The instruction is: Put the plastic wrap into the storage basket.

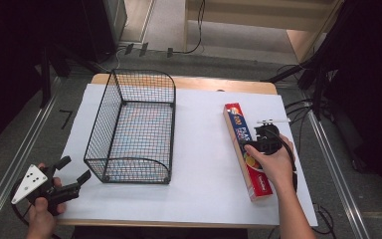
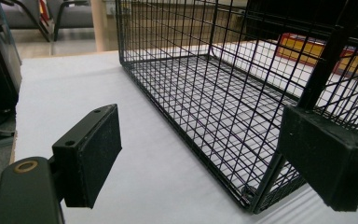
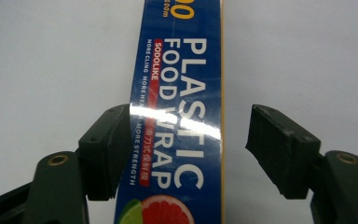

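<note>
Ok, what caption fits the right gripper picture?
Open right gripper straddling the plastic food wrap box on the white table.

1. The tabletop (image 1: 199, 83) is light wood, seen as a strip along its far edge and another along its near edge.
2. A white sheet (image 1: 204, 144) covers nearly all of it and lies flat.
3. A black wire basket (image 1: 129, 129) stands on the sheet, left of centre, its open top up.
4. A long plastic wrap box (image 1: 243, 149) lies flat on the sheet at the right, well apart from the basket, running from far to near.
</note>
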Available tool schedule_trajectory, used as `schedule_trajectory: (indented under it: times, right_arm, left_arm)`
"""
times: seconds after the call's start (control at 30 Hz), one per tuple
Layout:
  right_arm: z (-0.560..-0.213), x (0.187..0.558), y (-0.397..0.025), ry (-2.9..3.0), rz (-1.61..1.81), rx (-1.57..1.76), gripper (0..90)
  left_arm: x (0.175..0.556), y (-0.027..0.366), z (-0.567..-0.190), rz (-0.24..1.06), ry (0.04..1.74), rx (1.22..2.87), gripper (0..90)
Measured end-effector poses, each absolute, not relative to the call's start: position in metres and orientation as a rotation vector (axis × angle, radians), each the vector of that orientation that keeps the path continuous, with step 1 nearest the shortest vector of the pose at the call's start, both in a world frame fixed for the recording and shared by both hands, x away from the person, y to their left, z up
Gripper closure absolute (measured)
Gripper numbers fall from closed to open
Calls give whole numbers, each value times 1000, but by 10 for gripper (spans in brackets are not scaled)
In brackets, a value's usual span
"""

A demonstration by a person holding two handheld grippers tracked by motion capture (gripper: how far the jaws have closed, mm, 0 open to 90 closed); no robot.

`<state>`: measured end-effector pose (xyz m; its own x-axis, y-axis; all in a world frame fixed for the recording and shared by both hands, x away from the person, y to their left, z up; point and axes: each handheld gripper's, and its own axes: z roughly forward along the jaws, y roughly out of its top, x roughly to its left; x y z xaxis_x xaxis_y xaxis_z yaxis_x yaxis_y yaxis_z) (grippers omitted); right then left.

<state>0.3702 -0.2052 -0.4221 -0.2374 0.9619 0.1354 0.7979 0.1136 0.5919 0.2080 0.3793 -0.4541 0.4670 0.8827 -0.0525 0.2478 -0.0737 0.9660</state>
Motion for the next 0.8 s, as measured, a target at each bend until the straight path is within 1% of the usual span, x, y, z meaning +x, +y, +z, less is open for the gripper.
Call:
schedule_trajectory:
  times: [0.13, 0.2, 0.6, 0.8]
  right_arm:
    - [-423, 373, -201, 2123, 845, 1759, 352]
    - [-424, 374, -198, 2135, 823, 1755, 356]
    - [-433, 383, -192, 2163, 736, 1824, 341]
    - [-435, 387, -188, 2172, 680, 1830, 350]
  left_arm:
    - [208, 379, -454, 708, 1004, 1598, 136]
    - [208, 379, -454, 707, 1003, 1598, 136]
    - [208, 379, -454, 707, 1001, 1602, 136]
    - [208, 379, -454, 706, 1001, 1602, 136]
